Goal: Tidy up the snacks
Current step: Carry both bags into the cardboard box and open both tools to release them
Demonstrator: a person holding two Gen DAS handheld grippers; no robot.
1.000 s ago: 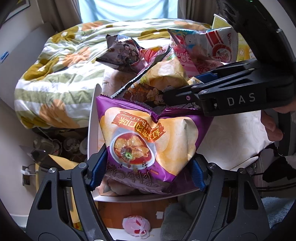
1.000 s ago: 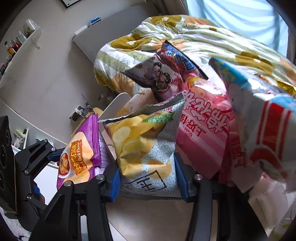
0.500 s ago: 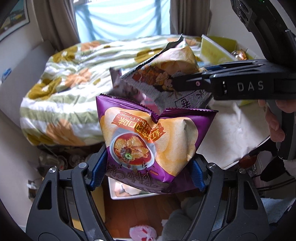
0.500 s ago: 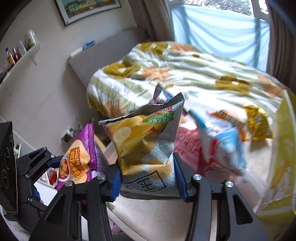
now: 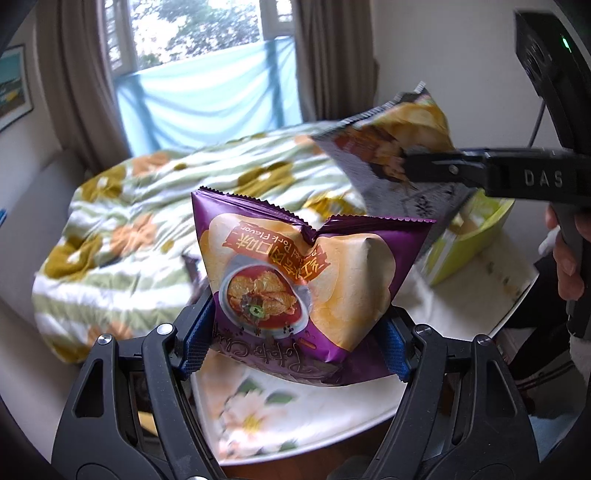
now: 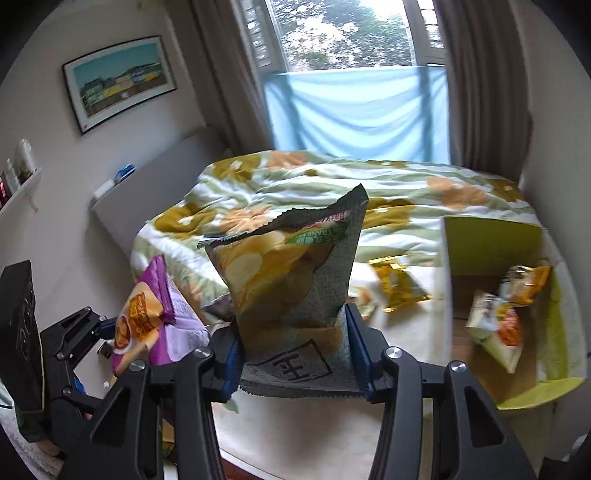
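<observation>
1. Behind both grippers lies a bed with a floral quilt (image 6: 332, 192), under a curtained window (image 6: 354, 33) with a blue cloth across its lower part.
2. The left gripper (image 5: 295, 347) has its jaws pressed against the sides of a purple chip bag (image 5: 306, 280), which stands upright between the blue pads above a flower-patterned table (image 5: 258, 417).
3. The right gripper (image 6: 295, 362) holds a grey-green chip bag (image 6: 291, 288) the same way, jaws closed on its lower edge and its torn top pointing away.
4. Ahead and to the right of the right jaws sits an open yellow-green box (image 6: 491, 243) holding two snack packs (image 6: 502, 325).
5. A yellow packet (image 6: 399, 280) lies on the table between that box and the held bag.
</observation>
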